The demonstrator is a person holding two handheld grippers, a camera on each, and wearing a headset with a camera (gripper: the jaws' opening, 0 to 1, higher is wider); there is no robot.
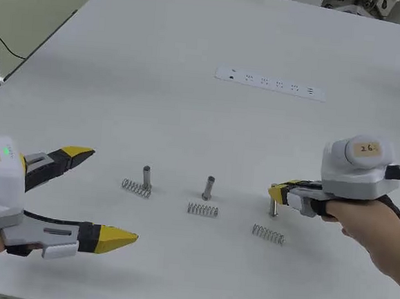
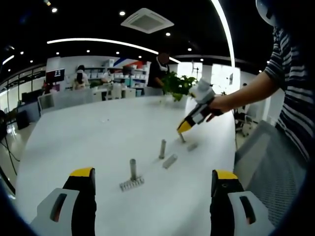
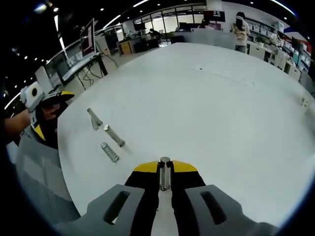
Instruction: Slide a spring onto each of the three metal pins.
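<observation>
Steel pins upright, springs flat beside, rt tongs clamp one

White worktable, white power strip lying flat on it, green plant beyond

I'm looking down on a wide, pale grey worktop, matte and plain. On its far side a white power strip lies flat. Nearer me, three short metal pins stand upright in a row, well apart: the left pin, the middle pin and the right pin, which is partly hidden. A spring lies on its side by each. The left spring seems to lie against its pin's foot, the middle spring is just in front of its pin, and the right spring is near its pin.
</observation>
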